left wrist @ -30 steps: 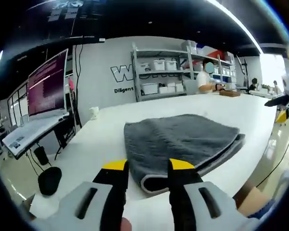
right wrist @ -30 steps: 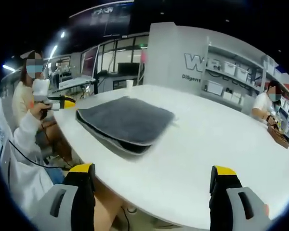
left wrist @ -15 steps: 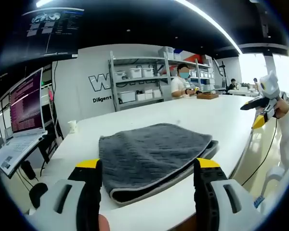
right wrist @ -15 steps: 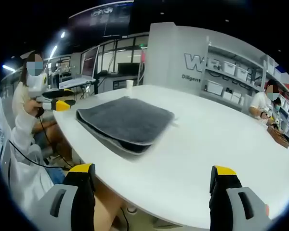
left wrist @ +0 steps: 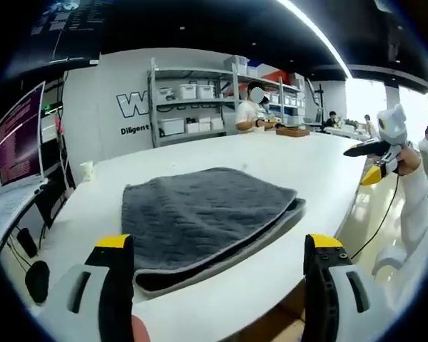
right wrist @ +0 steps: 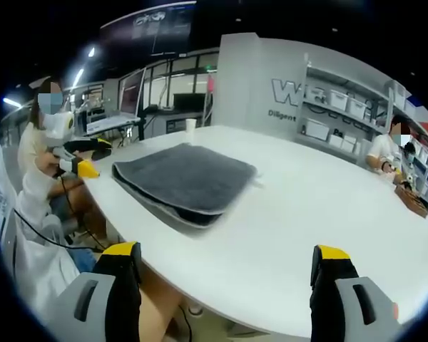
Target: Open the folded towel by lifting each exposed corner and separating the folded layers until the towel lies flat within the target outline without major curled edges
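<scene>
My left gripper (left wrist: 217, 246) has its jaws spread wide, nothing in them, and the folded towel (left wrist: 200, 214) sits on the table (left wrist: 299, 160) just past the tips, looks like no contact. Right gripper (right wrist: 228, 253) is wide apart too, with the towel (right wrist: 185, 178) well off, up and left.

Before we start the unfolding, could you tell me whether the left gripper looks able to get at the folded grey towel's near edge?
Probably yes: the left gripper is open, its jaws framing the grey towel's near edge, with bare white table between.
</scene>
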